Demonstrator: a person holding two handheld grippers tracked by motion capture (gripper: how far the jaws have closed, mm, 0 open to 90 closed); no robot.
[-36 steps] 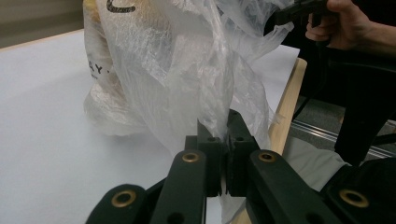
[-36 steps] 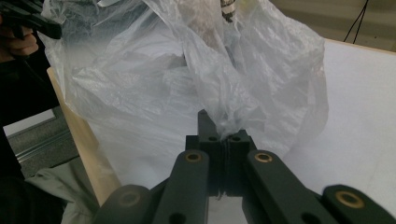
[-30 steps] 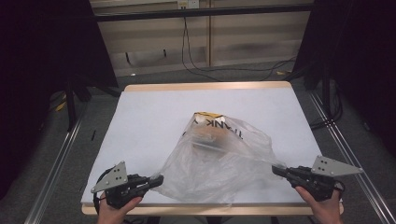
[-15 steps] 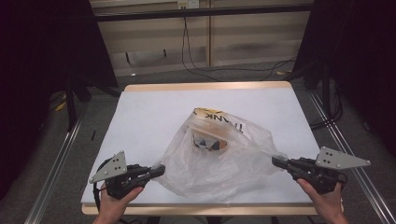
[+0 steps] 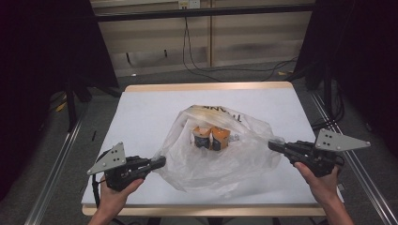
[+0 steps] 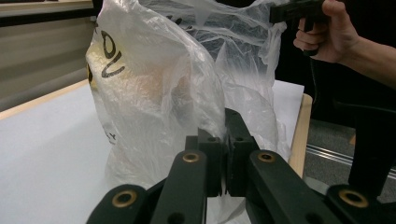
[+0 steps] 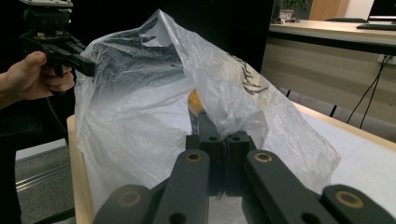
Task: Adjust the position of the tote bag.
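Observation:
A clear plastic bag (image 5: pixel 220 154) with dark lettering is stretched over the middle of the white table (image 5: pixel 150 112). Two orange cartons (image 5: pixel 212 137) stand inside it. My left gripper (image 5: pixel 162 162) is shut on the bag's left edge near the table's front, and the film is pinched between the jaws in the left gripper view (image 6: pixel 226 140). My right gripper (image 5: pixel 272 146) is shut on the bag's right edge, lifted off the table. The right gripper view shows the bag (image 7: pixel 154 102) rising ahead of the closed jaws (image 7: pixel 223 140), with the other hand's gripper (image 7: pixel 79 63) holding the far side.
The table has a wooden rim (image 5: pixel 206 86) at the back and front. Metal rails (image 5: pixel 61 159) run along both sides on the floor. Cables (image 5: pixel 206 70) trail on the floor behind the table, under a dark frame bar (image 5: pixel 202 11).
Both grippers have risen with the bag's edges, pulling the mouth wider and higher. The two orange cartons now show clearly inside.

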